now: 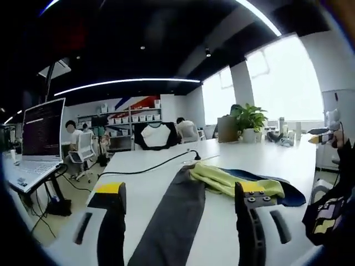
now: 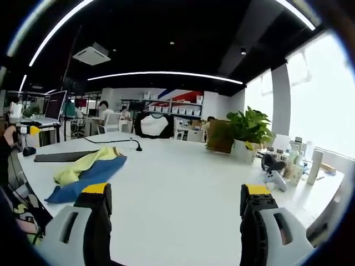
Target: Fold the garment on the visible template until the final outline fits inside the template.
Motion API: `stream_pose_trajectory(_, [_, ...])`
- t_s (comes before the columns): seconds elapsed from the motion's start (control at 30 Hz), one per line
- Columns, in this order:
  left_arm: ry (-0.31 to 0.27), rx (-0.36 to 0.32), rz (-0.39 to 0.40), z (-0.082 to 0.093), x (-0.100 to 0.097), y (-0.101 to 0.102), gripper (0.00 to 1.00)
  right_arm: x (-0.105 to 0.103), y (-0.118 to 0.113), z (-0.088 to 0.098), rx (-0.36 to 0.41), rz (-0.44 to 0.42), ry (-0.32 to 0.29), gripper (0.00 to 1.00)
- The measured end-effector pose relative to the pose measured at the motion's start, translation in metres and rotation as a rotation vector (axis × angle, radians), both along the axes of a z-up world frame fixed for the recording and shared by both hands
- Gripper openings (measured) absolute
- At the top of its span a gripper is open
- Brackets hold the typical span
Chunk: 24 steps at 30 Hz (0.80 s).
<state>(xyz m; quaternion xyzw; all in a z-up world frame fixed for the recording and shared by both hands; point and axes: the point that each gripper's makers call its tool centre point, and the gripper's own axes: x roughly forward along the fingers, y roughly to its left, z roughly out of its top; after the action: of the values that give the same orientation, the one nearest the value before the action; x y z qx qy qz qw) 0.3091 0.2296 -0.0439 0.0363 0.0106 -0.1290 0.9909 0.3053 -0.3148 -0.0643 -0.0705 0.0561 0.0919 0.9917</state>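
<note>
Yellow-and-blue garment (image 1: pixel 244 185) is bunched up on the white table (image 1: pixel 166 166), its near-left edge overlapping the far end of the dark grey template (image 1: pixel 172 221), a long strip that runs away from the left gripper (image 1: pixel 180 208) right up between its jaws. So the left one's clearly nearer: cloth sits just ahead and a bit right of it, stretched left to right across the far end of the template.

From the right gripper (image 2: pixel 180 205), the garment (image 2: pixel 86 169) is off to the left and the template (image 2: pixel 64 157) lies further left again, so that one's got a reach to make, I'd guess.

Both sets of jaws are spread wide and holding nothing.

Writing-wise: a laptop (image 1: pixel 39 138) at far left has lines of text on screen, but way too small to read. No brands or labels I can make out anywhere.
</note>
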Motion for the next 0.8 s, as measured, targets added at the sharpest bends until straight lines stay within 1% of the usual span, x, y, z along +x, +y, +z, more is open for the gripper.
stream_pose_trajectory(0.1, [0.002,-0.015,0.012,0.001,-0.002,0.002,0.99,0.002,0.016,-0.001,0.02,0.044,0.006,0.99])
stream_pose_trajectory(0.13, [0.0,-0.015,0.012,0.002,-0.002,0.002,0.99,0.002,0.02,-0.002,0.024,0.055,0.01,0.99])
stream_pose_trajectory(0.23, [-0.003,-0.022,-0.007,0.003,-0.005,-0.002,1.0,0.005,0.032,-0.006,0.025,0.079,0.028,0.99])
stream_pose_trajectory(0.3, [0.028,-0.009,-0.017,0.0,-0.005,-0.008,1.0,0.007,0.041,-0.009,0.007,0.089,0.031,0.99])
stream_pose_trajectory(0.4, [-0.022,0.018,-0.023,0.009,-0.004,-0.018,1.0,0.01,0.06,-0.018,0.008,0.134,0.06,0.99])
stream_pose_trajectory(0.53, [-0.029,-0.005,-0.064,0.013,-0.006,-0.03,1.0,0.012,0.081,-0.026,0.008,0.161,0.078,0.99])
stream_pose_trajectory(0.57, [-0.031,-0.005,-0.064,0.013,-0.006,-0.031,1.0,0.011,0.086,-0.026,0.013,0.166,0.074,0.99])
stream_pose_trajectory(0.6, [-0.032,-0.007,-0.065,0.014,-0.005,-0.032,1.0,0.01,0.097,-0.024,0.01,0.194,0.055,0.99])
stream_pose_trajectory(0.63, [-0.027,-0.009,-0.065,0.013,-0.003,-0.033,1.0,0.009,0.102,-0.024,0.011,0.205,0.056,0.99])
stream_pose_trajectory(0.67, [-0.02,-0.019,-0.065,0.012,-0.003,-0.034,1.0,0.008,0.112,-0.028,0.005,0.234,0.073,0.99])
stream_pose_trajectory(0.8, [-0.029,-0.014,-0.082,0.015,-0.004,-0.045,1.0,0.006,0.132,-0.038,-0.01,0.282,0.099,0.99])
